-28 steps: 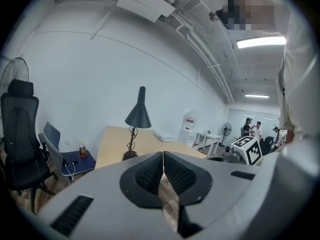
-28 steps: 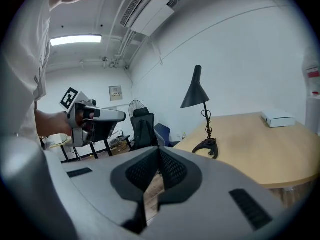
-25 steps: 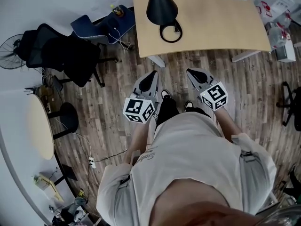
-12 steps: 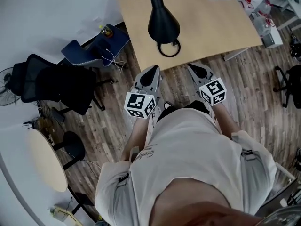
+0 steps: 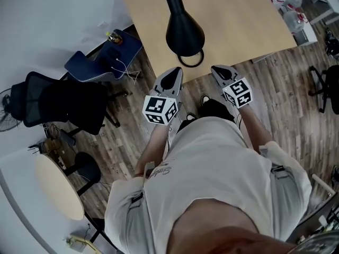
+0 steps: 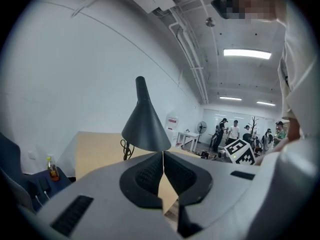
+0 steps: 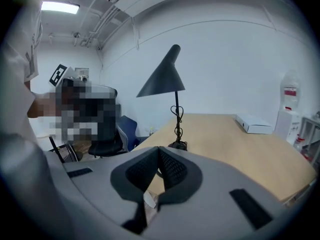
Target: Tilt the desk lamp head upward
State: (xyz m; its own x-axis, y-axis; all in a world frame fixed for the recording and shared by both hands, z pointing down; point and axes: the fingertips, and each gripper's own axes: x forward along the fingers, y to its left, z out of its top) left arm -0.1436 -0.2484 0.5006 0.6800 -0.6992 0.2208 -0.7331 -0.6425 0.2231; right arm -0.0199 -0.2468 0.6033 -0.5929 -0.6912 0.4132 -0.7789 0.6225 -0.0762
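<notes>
Closer to the worktop edge than before, the left gripper and right gripper hover near the desk lamp, each with jaws pressed together, empty.

The person wore a pale, short-sleeved T-shirt with dark script lettering near its 9 o'clock edge. The left gripper and the right gripper each had a light grey shell that tapered to a point. Inside the shell were black ribbed pads. At each gripper's 6 o'clock end sat a white cube printed with black square markers.
</notes>
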